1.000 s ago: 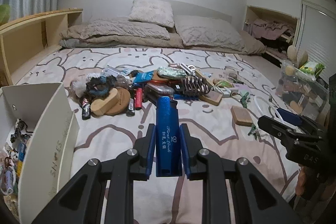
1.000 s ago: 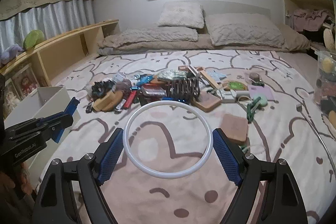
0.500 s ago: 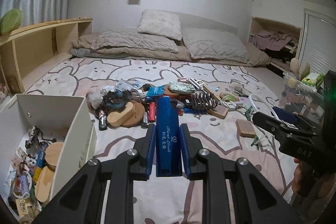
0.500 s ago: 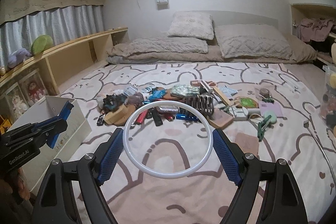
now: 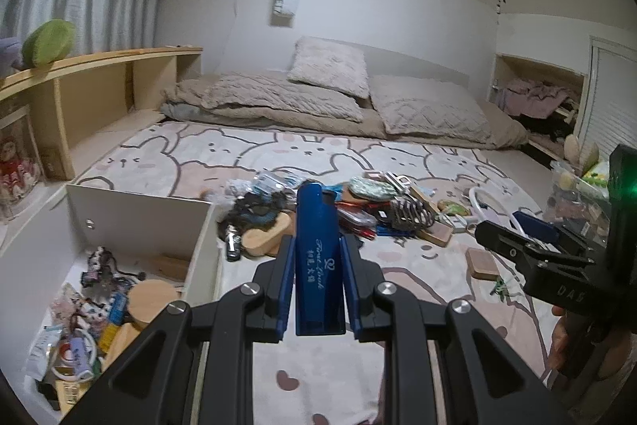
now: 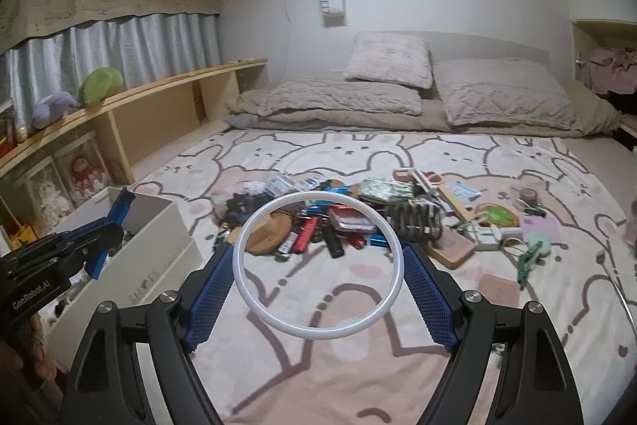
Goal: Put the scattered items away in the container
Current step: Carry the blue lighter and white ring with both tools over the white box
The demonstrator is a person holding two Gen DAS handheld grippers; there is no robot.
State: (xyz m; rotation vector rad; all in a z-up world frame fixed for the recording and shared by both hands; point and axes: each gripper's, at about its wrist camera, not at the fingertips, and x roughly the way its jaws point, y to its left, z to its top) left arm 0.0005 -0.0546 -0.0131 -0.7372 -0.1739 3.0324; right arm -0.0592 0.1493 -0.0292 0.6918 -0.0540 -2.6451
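My left gripper [image 5: 318, 257] is shut on a blue lighter [image 5: 319, 265] and holds it upright, just right of the white box [image 5: 159, 226] that has several small items inside. My right gripper [image 6: 318, 265] is shut on a white ring [image 6: 243, 281] and holds it above the bunny-print bedspread. The pile of scattered items [image 6: 338, 222] lies on the bed beyond both grippers. The left gripper shows in the right wrist view [image 6: 91, 237] over the white box [image 6: 159, 222]. The right gripper shows at the right of the left wrist view [image 5: 529, 245].
Pillows and a folded blanket [image 6: 398, 94] lie at the bed's head. A wooden shelf [image 6: 139, 94] with plush toys runs along the left. A clear bin with items [image 5: 577, 194] stands at the right. A brown square pad [image 6: 499, 285] and green clip [image 6: 529, 257] lie apart from the pile.
Both grippers have moved left and pulled back from the pile. The white box has come further into the left wrist view, its contents now showing. Both grips are unchanged.
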